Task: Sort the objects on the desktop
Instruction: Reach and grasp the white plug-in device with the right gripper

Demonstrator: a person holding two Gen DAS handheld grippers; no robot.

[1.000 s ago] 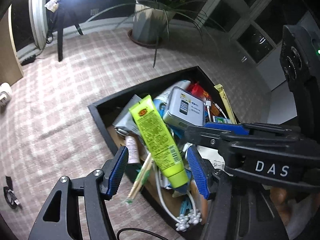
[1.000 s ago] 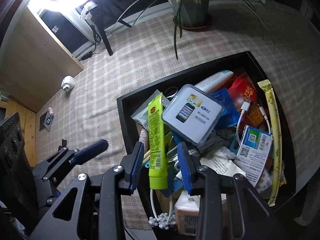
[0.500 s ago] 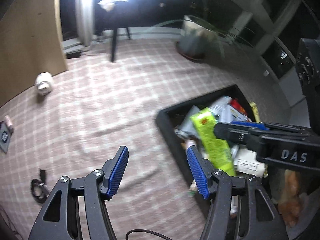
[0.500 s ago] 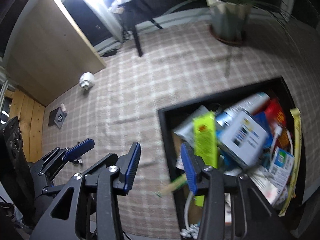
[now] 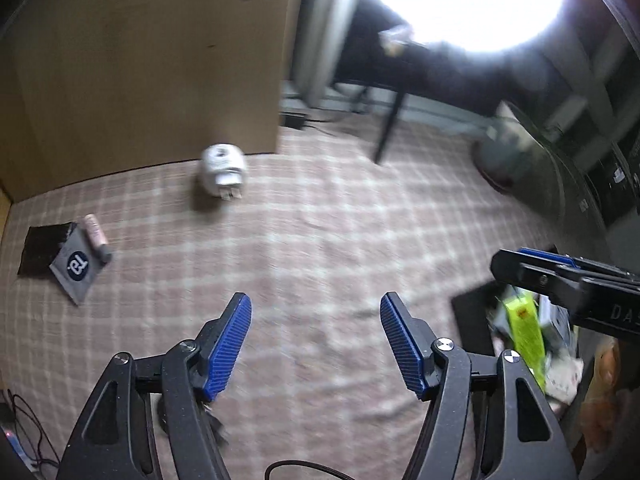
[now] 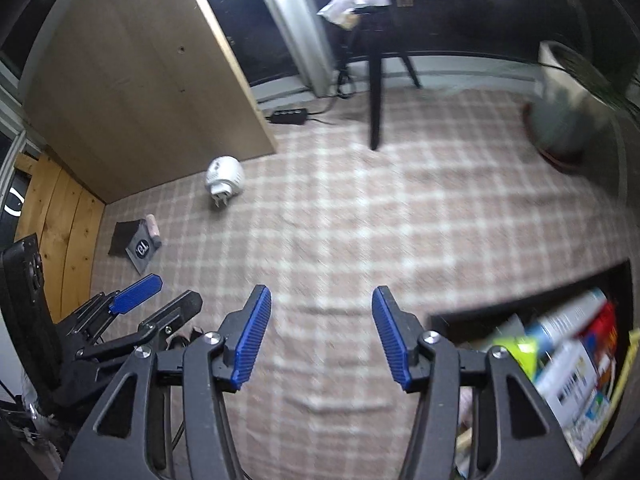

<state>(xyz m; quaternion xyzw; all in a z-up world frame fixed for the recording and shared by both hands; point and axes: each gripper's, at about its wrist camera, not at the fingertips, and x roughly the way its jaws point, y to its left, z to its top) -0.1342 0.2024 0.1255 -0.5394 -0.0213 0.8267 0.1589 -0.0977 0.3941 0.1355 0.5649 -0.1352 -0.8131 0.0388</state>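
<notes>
Since a second ago both of our views have swung off the black tray [image 6: 532, 304]: then it filled the middle of each picture with the yellow-green tube between the fingers, and now it sits at the right edge while bare checked cloth [image 5: 320, 248] lies ahead of us.

Nearest to us, the left gripper [image 5: 316, 344] is opening, its blue pads wide apart with only cloth between them; it holds nothing. The right gripper [image 6: 320, 336] is also opening and is just as empty.

Just right of our fingers, the tray is crammed: the yellow-green tube [image 5: 524, 332] lies in it on top of the heap, beside a white boxed item [image 6: 568, 380], a white bottle [image 6: 576, 316] and a red packet [image 6: 604, 332].

Further out and well left of the tray, a dark grey card [image 5: 78, 268] with a small pinkish cylinder [image 5: 96, 236] touching it lies on a black square of cloth. Beyond those, a white plug adapter [image 5: 222, 170] rests near the foot of a wooden panel [image 5: 152, 60]. Farthest from the tray stand a black stand leg [image 6: 374, 96] and a blurred plant pot [image 6: 568, 116].

We judge the sorting barely begun: only a few things lie outside the tray, nearly everything remains heaped inside, and neither gripper carries anything at present.
</notes>
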